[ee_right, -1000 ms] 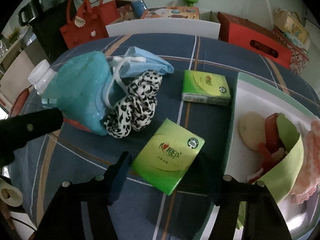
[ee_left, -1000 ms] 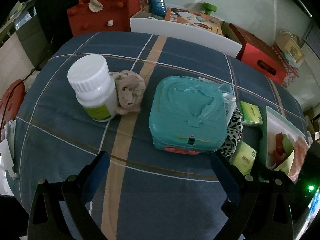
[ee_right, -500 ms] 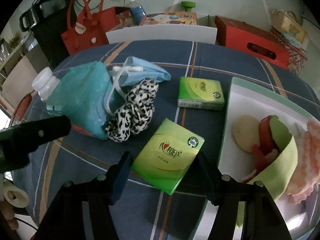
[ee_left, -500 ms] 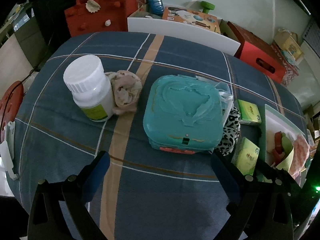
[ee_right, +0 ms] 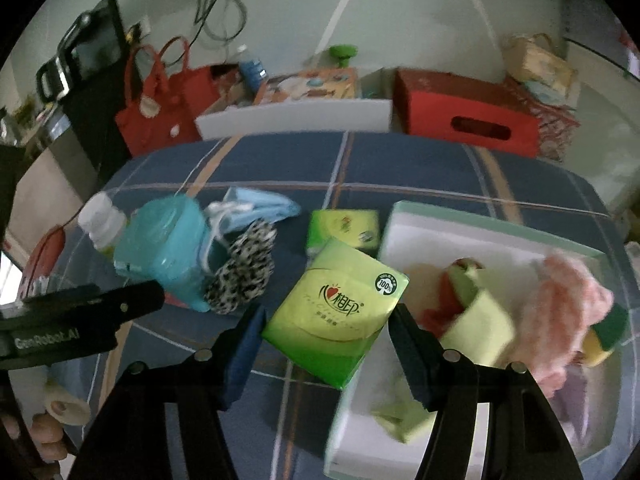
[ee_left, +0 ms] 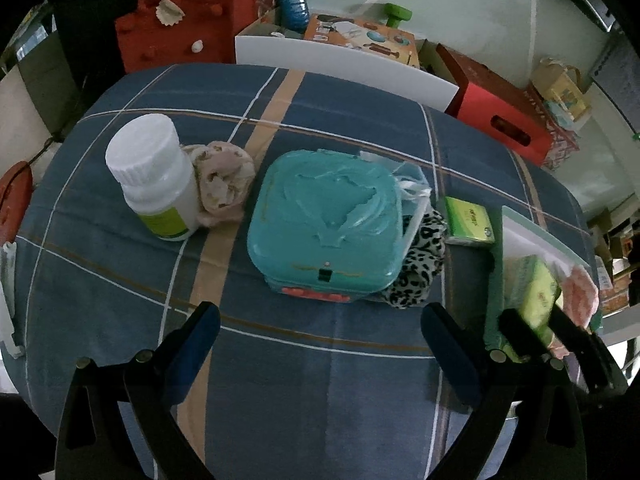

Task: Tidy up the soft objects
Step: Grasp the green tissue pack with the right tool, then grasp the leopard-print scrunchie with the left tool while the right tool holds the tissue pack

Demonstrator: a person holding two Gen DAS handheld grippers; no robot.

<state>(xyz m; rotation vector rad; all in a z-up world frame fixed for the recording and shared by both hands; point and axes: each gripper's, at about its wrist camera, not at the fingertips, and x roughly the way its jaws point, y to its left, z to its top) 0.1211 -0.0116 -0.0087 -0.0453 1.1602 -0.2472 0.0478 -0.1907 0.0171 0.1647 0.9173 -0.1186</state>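
Observation:
My right gripper is shut on a green tissue pack, held tilted above the table beside the near left edge of the white tray. In the left wrist view the same pack shows at the right, between the right gripper's fingers. A second green tissue pack lies flat on the cloth behind it. A leopard scrunchie and a blue face mask lean against a teal case. My left gripper hangs open in front of the case, holding nothing. A beige scrunchie rests against a white bottle.
The tray holds a pink cloth, a yellow-green cloth and a sponge. A blue plaid cloth covers the table. A white chair back, red bag and red box stand behind it.
The right gripper has risen with the green tissue pack, which lay on the table before, and carried it toward the tray. The left gripper has barely moved.

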